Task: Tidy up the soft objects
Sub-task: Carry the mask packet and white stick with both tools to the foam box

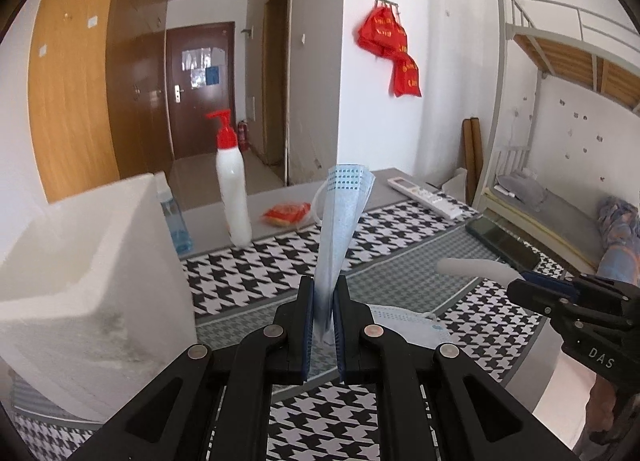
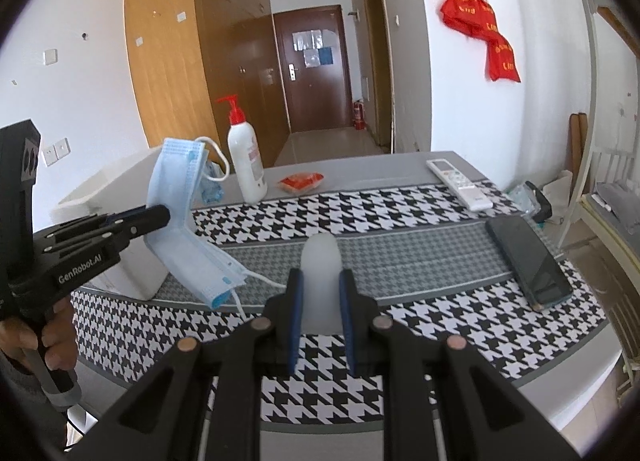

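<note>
Left hand-held gripper (image 1: 323, 325): pinching a folded blue face mask (image 1: 340, 221) between its blue pads, mask standing upright beyond the fingertips, lower end trailing down to the surface. Marked "GenRobot.AI" on the housing as seen from the right wrist view. A second face mask (image 1: 404, 325) lying flat on the surface, just right of and below the fingertips.

Right hand-held gripper (image 2: 322, 301): pressed against a pale translucent soft cylinder (image 2: 321, 281), rounded tip projecting forward past the fingertips, held clear above the surface. Marked "DAS" on the side as seen from the left wrist view.

Surface (image 2: 420, 245): covered by a black-and-white houndstooth cloth with grey bands.

Ahead of the left hand-held gripper: white pump bottle (image 1: 233, 197) with red dispenser, label print too small to read; red snack packet (image 1: 286, 215) just right of the bottle.

Left of the left hand-held gripper: white foam box (image 1: 92, 281).

Ahead and right of the right hand-held gripper: white remote control (image 2: 460, 183), dark phone (image 2: 528, 257) face up.

Far wall: red bags (image 1: 390, 47) with yellow print, not legible.
</note>
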The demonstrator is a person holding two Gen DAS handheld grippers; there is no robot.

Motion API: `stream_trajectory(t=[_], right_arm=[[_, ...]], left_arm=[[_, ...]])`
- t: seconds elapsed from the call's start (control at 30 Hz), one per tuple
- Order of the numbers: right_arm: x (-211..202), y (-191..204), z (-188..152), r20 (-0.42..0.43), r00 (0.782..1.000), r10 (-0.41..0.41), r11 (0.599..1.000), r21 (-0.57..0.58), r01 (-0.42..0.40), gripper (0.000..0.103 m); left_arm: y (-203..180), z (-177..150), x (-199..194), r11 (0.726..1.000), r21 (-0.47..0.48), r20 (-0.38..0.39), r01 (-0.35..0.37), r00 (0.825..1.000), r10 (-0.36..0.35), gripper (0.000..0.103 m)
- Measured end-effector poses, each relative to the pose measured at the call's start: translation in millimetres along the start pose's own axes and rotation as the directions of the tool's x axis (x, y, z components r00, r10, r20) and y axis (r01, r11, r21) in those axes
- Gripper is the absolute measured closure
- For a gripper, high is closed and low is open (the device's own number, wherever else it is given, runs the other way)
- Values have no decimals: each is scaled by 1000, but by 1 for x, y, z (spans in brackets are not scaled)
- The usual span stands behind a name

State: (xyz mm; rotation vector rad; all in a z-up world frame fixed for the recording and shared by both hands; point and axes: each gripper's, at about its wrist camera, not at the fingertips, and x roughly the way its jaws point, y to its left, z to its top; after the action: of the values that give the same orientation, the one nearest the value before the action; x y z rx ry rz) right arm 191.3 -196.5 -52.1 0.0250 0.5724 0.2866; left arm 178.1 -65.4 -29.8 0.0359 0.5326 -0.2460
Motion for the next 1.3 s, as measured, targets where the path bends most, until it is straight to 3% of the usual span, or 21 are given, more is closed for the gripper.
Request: stream_trajectory(t=[0.53, 1.13, 1.3], right_arm=[[-19, 21, 22, 79, 997, 27, 998, -54, -23, 82], [-19, 41, 40, 126, 988, 93, 992, -102, -81, 82], [-19, 50, 43, 136, 984, 117, 988, -115, -102, 82]], left_arm=[[18, 26, -28, 998, 0, 87, -63, 994, 63, 93], [48, 46, -54, 988, -62, 138, -141, 979, 149, 93], [58, 49, -58, 981, -87, 121, -176, 975, 186, 93]])
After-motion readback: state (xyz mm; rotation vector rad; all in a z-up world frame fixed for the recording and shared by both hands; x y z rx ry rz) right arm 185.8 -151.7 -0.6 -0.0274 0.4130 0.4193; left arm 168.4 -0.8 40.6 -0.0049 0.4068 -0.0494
